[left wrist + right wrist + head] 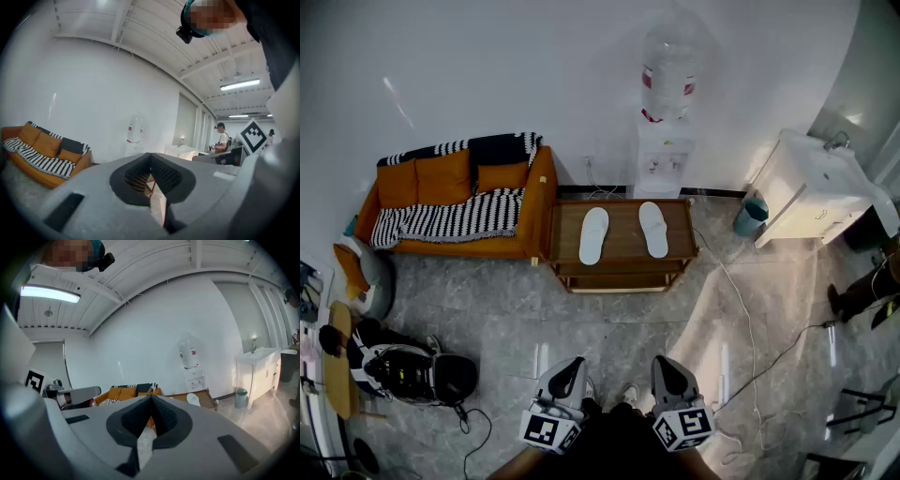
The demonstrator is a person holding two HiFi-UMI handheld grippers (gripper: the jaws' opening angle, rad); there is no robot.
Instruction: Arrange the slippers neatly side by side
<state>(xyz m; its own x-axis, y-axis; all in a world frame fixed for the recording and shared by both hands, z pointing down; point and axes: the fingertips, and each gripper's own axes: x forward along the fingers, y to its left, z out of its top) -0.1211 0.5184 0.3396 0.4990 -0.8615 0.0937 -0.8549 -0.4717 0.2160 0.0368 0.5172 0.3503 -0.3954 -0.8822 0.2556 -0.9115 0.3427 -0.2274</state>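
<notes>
Two white slippers lie apart on a low wooden table [622,262] across the room: the left slipper [593,234] and the right slipper [653,228], toes pointing to the wall. My left gripper [570,367] and right gripper [668,364] are held low near my body, far from the table, both shut and empty. In the right gripper view the right gripper [151,401] has its jaws together, and one slipper [192,399] shows on the table beyond. In the left gripper view the left gripper [150,161] is shut too, and the slippers are hidden.
An orange sofa [455,202] with a striped throw stands left of the table. A water dispenser [665,141] is behind it, and a white sink cabinet [811,192] at right. Cables [748,347] trail over the marble floor. A helmet and bags [403,370] lie at left.
</notes>
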